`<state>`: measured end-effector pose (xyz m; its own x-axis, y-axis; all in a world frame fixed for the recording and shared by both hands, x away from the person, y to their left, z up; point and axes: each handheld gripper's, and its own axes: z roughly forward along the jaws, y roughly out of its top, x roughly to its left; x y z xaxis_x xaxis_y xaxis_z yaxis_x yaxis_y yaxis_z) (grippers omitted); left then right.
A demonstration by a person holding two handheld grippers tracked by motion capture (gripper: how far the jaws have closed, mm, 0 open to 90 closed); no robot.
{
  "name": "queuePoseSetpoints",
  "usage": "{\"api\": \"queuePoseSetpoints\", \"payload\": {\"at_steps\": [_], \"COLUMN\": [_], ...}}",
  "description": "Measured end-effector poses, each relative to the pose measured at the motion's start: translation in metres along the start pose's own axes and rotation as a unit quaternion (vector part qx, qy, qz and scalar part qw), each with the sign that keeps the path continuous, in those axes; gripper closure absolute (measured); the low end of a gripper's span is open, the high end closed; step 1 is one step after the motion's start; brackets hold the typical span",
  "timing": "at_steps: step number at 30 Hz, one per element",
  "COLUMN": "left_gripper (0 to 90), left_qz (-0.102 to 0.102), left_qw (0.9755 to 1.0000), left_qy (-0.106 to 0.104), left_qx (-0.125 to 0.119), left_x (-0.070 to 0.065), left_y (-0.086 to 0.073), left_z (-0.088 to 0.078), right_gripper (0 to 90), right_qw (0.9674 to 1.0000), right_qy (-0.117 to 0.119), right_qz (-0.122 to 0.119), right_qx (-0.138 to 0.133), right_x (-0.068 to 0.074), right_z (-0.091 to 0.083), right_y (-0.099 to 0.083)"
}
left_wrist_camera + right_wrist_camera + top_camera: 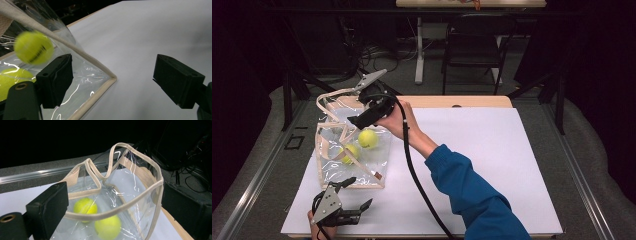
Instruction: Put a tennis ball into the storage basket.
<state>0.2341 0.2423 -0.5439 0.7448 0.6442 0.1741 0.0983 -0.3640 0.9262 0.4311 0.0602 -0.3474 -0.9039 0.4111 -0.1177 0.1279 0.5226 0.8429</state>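
High view: clear bag [352,160] at table [492,150] left edge, two balls [367,138] inside. Right gripper [362,120] over bag mouth, jaws spread, empty. Left gripper [354,197] near front-left corner, jaws spread, empty.

You're in a lab or recording studio: black curtains [592,75], white board on a table [492,150], metal frame rails [257,175], floor cables [382,55], folding chair [474,45]
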Motion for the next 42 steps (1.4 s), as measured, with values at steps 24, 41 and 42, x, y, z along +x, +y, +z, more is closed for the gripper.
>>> {"api": "queuePoseSetpoints", "payload": {"at_steps": [24, 41, 42], "left_gripper": [16.0, 15.9, 15.9], "left_qz": [-0.003, -0.003, 0.000], "left_qw": [1.0000, 1.0000, 1.0000], "left_qy": [0.001, 0.004, 0.003], "left_qx": [0.001, 0.000, 0.002], "left_x": [0.000, 0.000, 0.000], "left_y": [0.000, 0.000, 0.000], "left_z": [0.001, 0.001, 0.001], "right_gripper": [1.1, 0.5, 0.5], "right_qw": [0.9992, 0.9984, 0.9984], "right_qy": [0.020, 0.011, 0.010], "right_qz": [0.023, 0.041, 0.041], "right_qx": [0.024, 0.037, 0.038], "right_x": [-0.011, -0.017, -0.017], "right_z": [-0.035, -0.051, -0.052], "right_y": [-0.053, -0.095, -0.097]}}
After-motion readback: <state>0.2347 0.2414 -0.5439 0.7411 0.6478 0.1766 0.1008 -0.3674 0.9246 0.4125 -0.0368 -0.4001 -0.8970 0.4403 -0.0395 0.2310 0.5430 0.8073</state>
